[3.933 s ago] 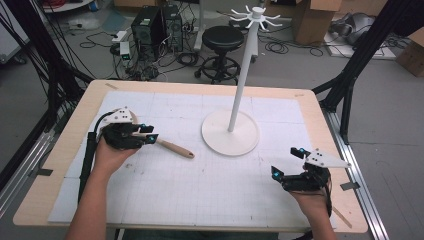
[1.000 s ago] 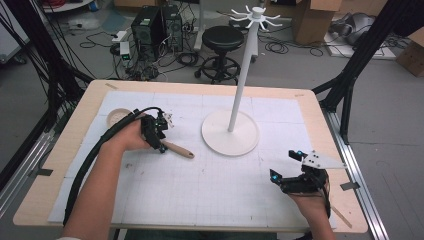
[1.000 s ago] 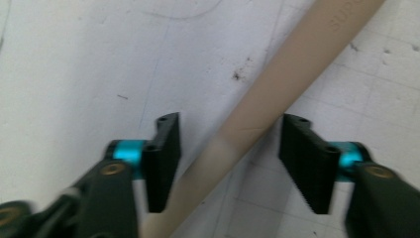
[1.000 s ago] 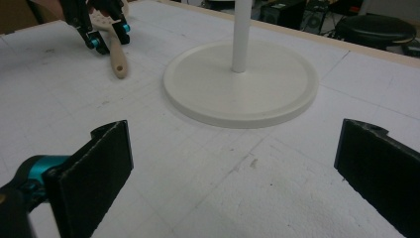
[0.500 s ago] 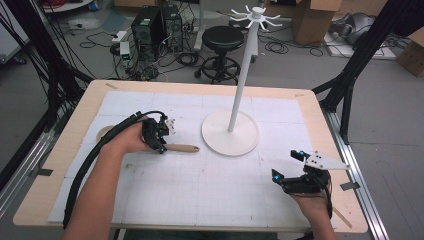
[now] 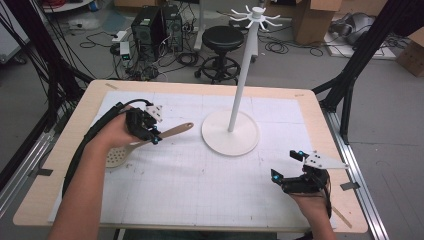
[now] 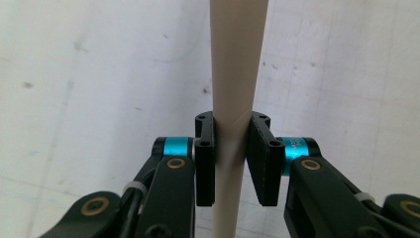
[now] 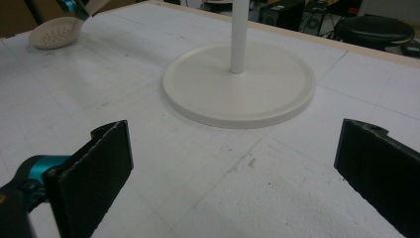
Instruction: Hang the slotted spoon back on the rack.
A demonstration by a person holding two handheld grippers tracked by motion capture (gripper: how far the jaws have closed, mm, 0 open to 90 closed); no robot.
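A pale wooden slotted spoon [image 6: 118, 156] lies angled across the left of the mat, its perforated head near me and its handle [image 6: 179, 129] pointing at the stand. My left gripper [image 6: 151, 134] is shut on the handle's middle. In the left gripper view the tapered handle [image 7: 236, 69] runs up between the two pads of that gripper [image 7: 232, 148], which press its sides. My right gripper [image 6: 285, 166] rests at the near right of the table, open and empty. In the right gripper view its jaws [image 8: 237, 168] stand wide apart over bare mat, and the spoon head [image 8: 52, 33] shows far off.
A white stand with a round base [image 6: 220, 142] and a tall pole [image 6: 241, 85] topped by radial hooks [image 6: 256, 14] stands at mid table; its base [image 8: 277, 94] lies ahead of the right gripper. A white gridded mat [image 6: 200, 190] covers the wooden table.
My left gripper reached the spoon and shut on its handle. It has since swung the spoon counter-clockwise: the head came toward me, the handle tip went toward the stand. The right gripper barely moved.
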